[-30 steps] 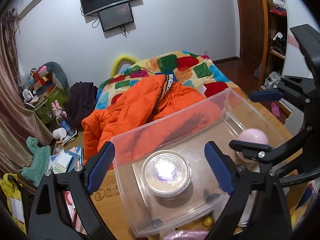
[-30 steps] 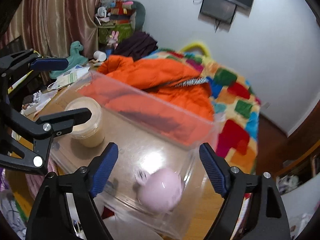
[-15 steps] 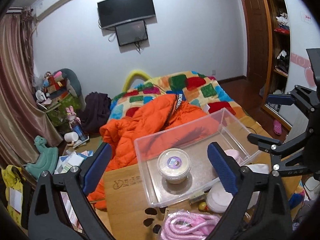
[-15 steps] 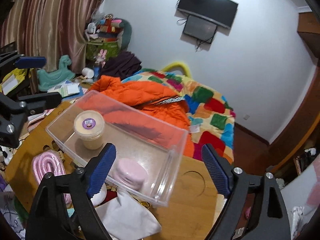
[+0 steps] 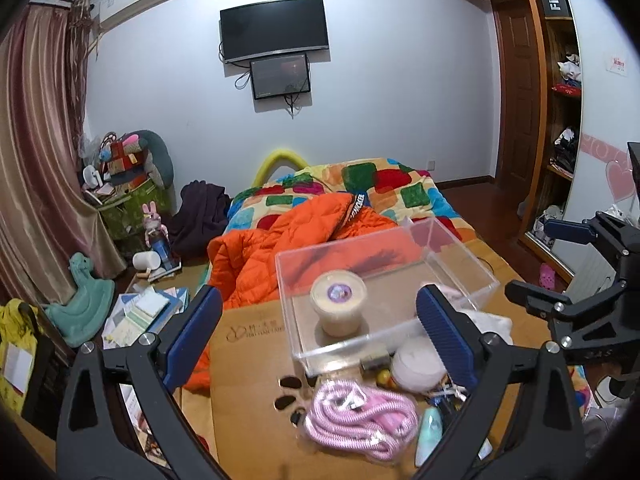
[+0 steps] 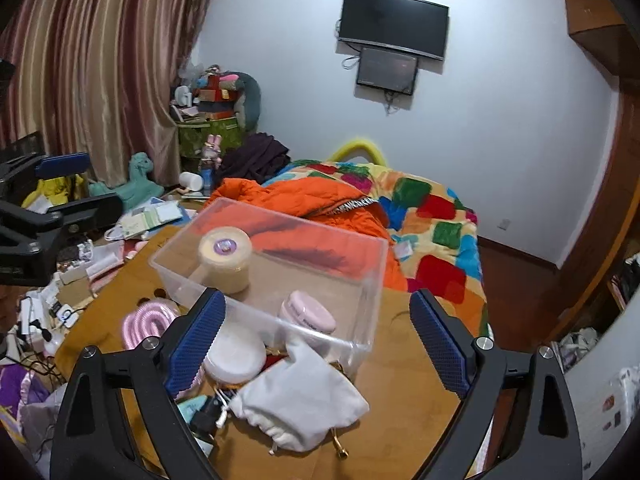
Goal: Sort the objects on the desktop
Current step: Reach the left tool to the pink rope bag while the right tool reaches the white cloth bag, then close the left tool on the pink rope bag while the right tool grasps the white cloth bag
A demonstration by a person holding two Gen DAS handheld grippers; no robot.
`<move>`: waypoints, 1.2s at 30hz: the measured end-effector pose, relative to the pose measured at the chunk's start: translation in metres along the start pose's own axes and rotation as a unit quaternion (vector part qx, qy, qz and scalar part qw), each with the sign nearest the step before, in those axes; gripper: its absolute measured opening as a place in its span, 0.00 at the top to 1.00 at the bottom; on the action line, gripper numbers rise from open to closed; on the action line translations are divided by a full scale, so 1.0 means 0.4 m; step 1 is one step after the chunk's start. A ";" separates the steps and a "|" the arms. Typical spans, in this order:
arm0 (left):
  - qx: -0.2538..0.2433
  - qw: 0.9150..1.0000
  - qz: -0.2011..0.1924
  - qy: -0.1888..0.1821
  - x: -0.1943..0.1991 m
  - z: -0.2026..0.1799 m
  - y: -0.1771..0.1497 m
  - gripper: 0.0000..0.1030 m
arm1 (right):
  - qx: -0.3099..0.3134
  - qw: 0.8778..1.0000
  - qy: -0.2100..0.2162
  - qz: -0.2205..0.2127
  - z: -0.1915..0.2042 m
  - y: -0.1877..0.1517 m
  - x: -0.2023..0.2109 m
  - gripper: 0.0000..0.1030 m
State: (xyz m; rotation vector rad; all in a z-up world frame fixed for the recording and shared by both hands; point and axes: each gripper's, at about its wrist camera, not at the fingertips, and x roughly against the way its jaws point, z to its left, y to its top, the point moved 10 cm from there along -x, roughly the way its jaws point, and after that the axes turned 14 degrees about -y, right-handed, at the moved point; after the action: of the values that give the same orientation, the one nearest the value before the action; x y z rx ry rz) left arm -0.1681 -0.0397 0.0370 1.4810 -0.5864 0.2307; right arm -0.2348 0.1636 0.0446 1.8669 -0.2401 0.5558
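Two items sit in the bin; both grippers, left and right, hang wide and empty. Next pick, likely: pouch at six o'clock.

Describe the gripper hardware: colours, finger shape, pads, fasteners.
Both match. The left gripper and right gripper have matte black frames with triangular cutouts, silver round screws at the joints, and long flat fingers faced with blue cross-hatched pads. No cables, markings or sleeves visible.
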 end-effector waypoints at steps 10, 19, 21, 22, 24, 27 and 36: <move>0.025 0.999 0.028 -0.009 -0.017 0.008 -0.118 0.04 | -0.014 1.000 -0.003 0.009 -0.012 -0.082 0.015 0.11; 0.097 0.990 0.100 -0.029 -0.112 0.037 -0.267 0.04 | -0.036 0.998 0.000 0.053 -0.046 -0.184 -0.031 0.11; 0.118 0.986 0.117 -0.031 -0.136 0.035 -0.307 0.04 | -0.038 0.997 0.000 0.067 -0.045 -0.215 -0.046 0.11; 0.128 0.984 0.122 -0.033 -0.147 0.035 -0.322 0.04 | -0.039 0.997 0.001 0.071 -0.045 -0.227 -0.051 0.11; 0.150 0.979 0.130 -0.034 -0.164 0.034 -0.346 0.04 | -0.043 0.996 0.005 0.081 -0.045 -0.249 -0.061 0.11; 0.185 0.972 0.141 -0.042 -0.191 0.023 -0.375 0.04 | -0.043 0.995 0.014 0.093 -0.042 -0.277 -0.072 0.10; 0.211 0.965 0.155 -0.027 -0.253 -0.002 -0.385 0.03 | -0.036 0.993 0.045 0.105 -0.012 -0.294 -0.094 0.10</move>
State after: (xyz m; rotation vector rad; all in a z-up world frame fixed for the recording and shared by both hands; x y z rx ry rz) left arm -0.1774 -0.0335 -0.1470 1.8047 -0.8522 0.5890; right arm -0.2190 0.2065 -0.0700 1.7521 -0.3934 0.7638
